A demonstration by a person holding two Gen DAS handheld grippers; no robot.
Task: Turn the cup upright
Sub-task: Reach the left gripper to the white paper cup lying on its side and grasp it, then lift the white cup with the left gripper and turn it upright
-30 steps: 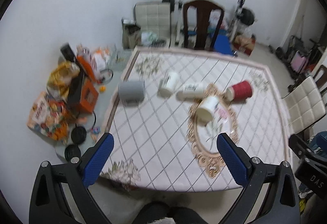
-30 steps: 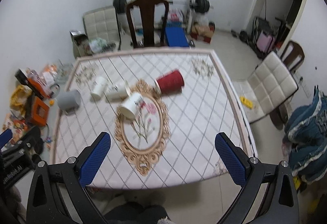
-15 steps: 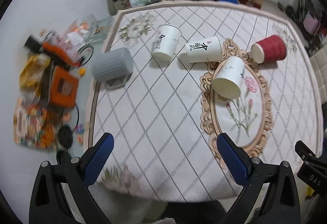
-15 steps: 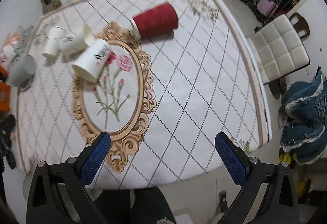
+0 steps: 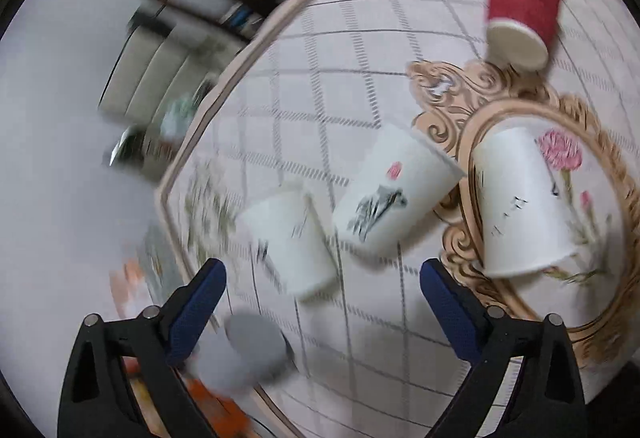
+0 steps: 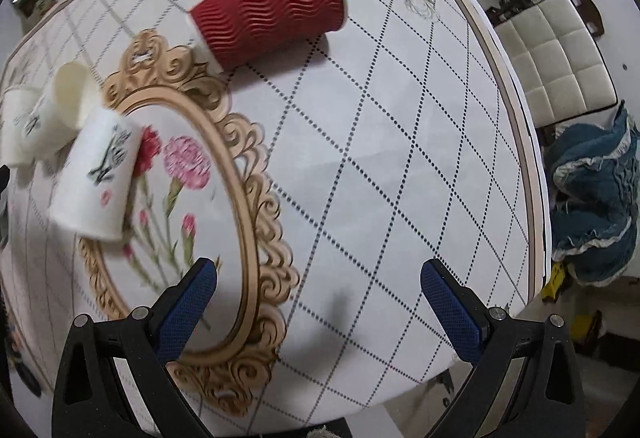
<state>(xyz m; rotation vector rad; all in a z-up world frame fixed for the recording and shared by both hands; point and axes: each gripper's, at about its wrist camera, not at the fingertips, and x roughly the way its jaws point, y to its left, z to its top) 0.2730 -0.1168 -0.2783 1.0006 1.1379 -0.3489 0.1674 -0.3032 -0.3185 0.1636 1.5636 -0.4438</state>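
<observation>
Your left claw (image 5: 320, 274) gapes wide, empty, over three smooth white paper cups lying tipped on the desk (image 5: 360, 38); the nearest white cup (image 5: 290, 238) sits between its fingers (blurred). Your right claw (image 6: 318, 280), equally spread, faces the ribbed red cup (image 6: 272, 12) on its side; only this view shows the cream chair (image 6: 556, 66).

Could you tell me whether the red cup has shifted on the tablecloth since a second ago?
No: the red cup still lies beside the gold frame's top scrollwork; only the cameras approached.
</observation>
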